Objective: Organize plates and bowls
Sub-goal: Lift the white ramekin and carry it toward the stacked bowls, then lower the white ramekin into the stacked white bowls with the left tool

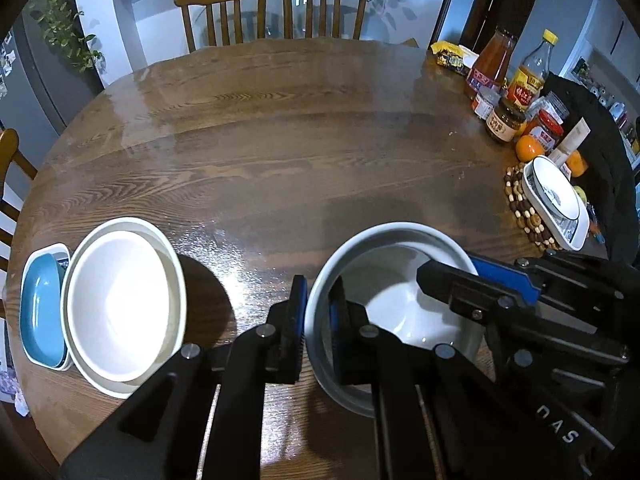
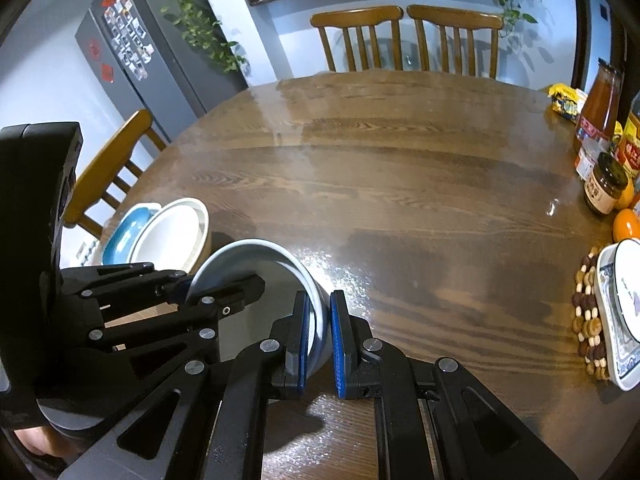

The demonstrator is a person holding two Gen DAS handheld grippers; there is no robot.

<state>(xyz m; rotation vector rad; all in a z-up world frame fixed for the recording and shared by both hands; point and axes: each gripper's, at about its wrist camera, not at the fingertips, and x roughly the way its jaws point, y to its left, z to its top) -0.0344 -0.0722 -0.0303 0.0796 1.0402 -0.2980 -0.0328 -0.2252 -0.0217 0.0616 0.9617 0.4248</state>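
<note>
While both tongs pinch opposite rims, the grey bowl (image 1: pixel 394 320) hangs between them.

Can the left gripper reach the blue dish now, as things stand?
Probably not yet. The left gripper is shut on the grey bowl rim, as is the right gripper. The blue dish lies beyond the white bowl.

**Item count, dining counter**

Hand-held grippers: two, the left hand-held gripper (image 1: pixel 318 316) and the right hand-held gripper (image 2: pixel 322 332). Grey bowl (image 1: pixel 400 304): one. White bowls (image 1: pixel 124 304): two, nested. Blue dish (image 1: pixel 42 316): one, in a white dish of like shape. Rectangular patterned dishes (image 1: pixel 556 200): two, stacked on one beaded trivet (image 1: pixel 524 208). Oranges (image 1: pixel 529 148): two visible. Wooden chairs (image 1: pixel 224 12): three. Bottles and jars at the counter (image 1: pixel 280 140) edge: number unclear, partly hidden.
</note>
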